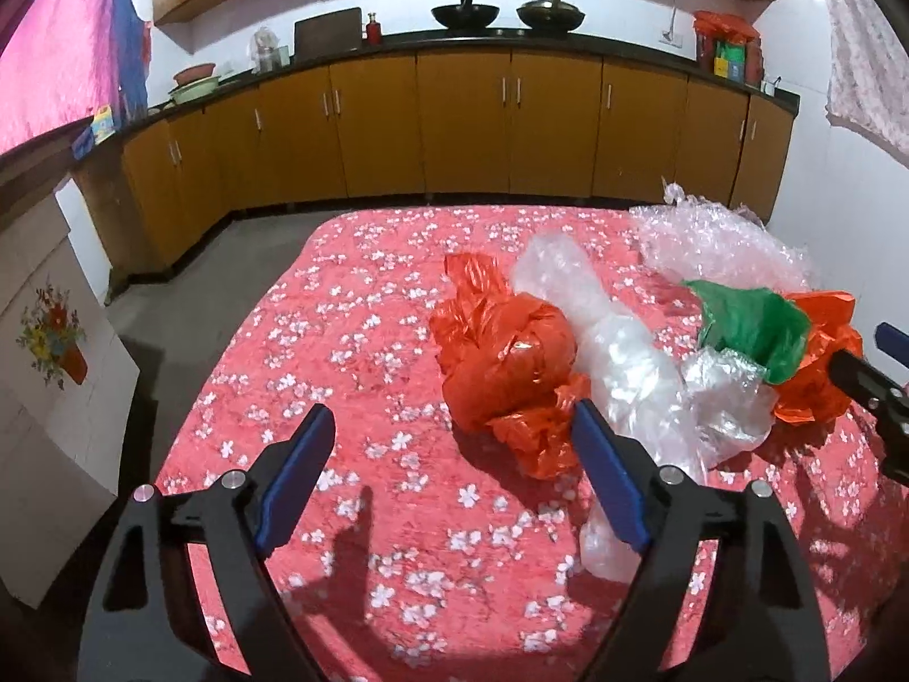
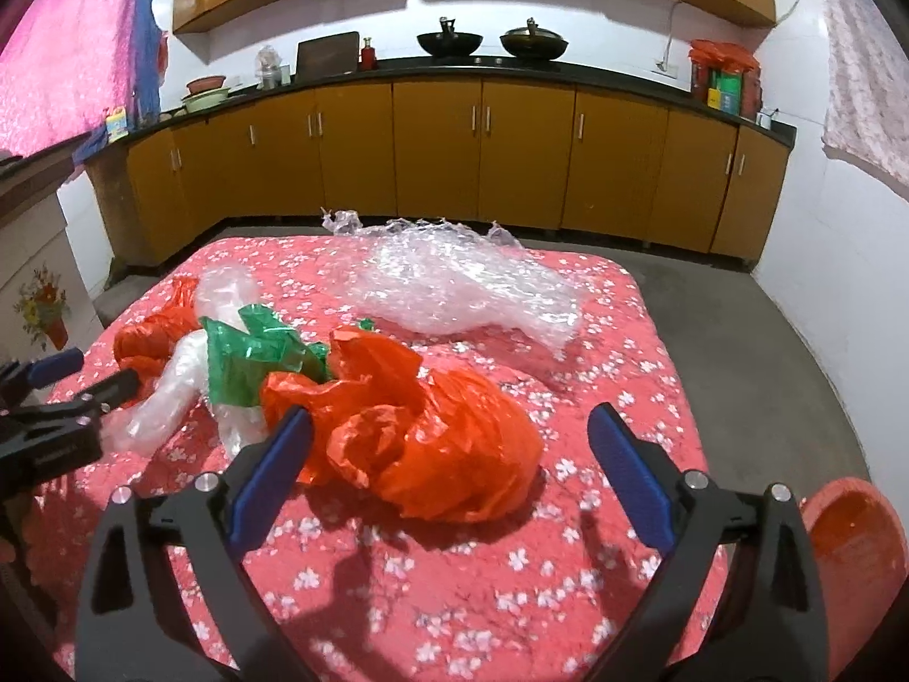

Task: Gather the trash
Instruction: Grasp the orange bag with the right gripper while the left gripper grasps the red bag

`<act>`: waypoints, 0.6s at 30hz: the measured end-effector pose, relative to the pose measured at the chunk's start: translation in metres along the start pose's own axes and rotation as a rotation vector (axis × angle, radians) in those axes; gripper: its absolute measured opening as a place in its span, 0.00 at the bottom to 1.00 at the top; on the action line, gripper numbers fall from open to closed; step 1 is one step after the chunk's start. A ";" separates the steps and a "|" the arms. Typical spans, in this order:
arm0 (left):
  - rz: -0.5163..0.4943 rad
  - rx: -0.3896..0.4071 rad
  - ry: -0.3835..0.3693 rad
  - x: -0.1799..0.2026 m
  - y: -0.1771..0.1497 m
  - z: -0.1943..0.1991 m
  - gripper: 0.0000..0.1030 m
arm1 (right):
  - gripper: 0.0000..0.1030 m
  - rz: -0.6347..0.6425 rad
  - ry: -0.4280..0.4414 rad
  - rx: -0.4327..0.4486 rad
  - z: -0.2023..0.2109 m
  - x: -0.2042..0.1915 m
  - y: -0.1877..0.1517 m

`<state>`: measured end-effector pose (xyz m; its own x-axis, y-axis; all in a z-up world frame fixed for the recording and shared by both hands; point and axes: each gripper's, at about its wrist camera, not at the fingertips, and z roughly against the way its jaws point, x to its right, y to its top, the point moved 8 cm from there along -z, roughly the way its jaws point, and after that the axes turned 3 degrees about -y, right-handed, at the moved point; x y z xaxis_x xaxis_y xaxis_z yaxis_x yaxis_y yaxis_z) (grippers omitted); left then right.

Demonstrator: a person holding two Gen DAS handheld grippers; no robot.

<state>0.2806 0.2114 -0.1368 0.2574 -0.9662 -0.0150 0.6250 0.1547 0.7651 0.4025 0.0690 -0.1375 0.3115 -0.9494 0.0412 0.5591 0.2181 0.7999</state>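
Observation:
Trash lies on a table with a red flowered cloth [image 1: 341, 341]. In the left wrist view an orange plastic bag [image 1: 500, 364] sits ahead of my open left gripper [image 1: 449, 426], with a clear plastic roll [image 1: 619, 364] beside its right finger. A green bag [image 1: 750, 329] and bubble wrap [image 1: 721, 244] lie further right. In the right wrist view my right gripper [image 2: 449, 426] is open and empty around the near side of a second orange bag [image 2: 443, 432]. The green bag [image 2: 255, 358] and bubble wrap [image 2: 466, 290] lie beyond. The left gripper [image 2: 85, 375] shows at the left edge.
An orange bin [image 2: 858, 557] stands at the table's right, low in the right wrist view. Wooden kitchen cabinets [image 1: 466, 125] with woks on the counter run along the back. A white box with a flower picture [image 1: 51, 364] stands left of the table.

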 end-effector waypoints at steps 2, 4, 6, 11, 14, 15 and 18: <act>-0.004 0.011 -0.002 0.001 0.004 0.001 0.83 | 0.91 -0.003 0.006 -0.005 -0.004 -0.002 0.001; -0.001 0.019 -0.011 0.001 0.007 0.001 0.85 | 0.91 -0.009 0.016 -0.013 -0.008 -0.004 0.003; -0.002 0.026 -0.014 0.002 0.010 0.000 0.85 | 0.90 -0.008 0.022 -0.020 -0.013 -0.006 0.004; 0.017 0.031 -0.019 0.004 0.013 -0.003 0.85 | 0.59 -0.003 0.071 -0.070 -0.023 -0.011 -0.001; 0.036 0.030 -0.026 0.003 0.014 -0.006 0.85 | 0.46 -0.012 0.084 -0.069 -0.020 -0.009 -0.004; 0.038 0.031 -0.027 0.003 0.014 -0.007 0.85 | 0.42 -0.013 0.083 -0.068 -0.020 -0.008 -0.005; 0.037 0.031 -0.026 0.006 0.016 -0.009 0.85 | 0.30 -0.032 0.074 -0.064 -0.016 -0.002 -0.006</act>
<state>0.2983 0.2098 -0.1303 0.2609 -0.9649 0.0304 0.5920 0.1848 0.7845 0.4105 0.0734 -0.1518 0.3471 -0.9374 -0.0296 0.6166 0.2043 0.7603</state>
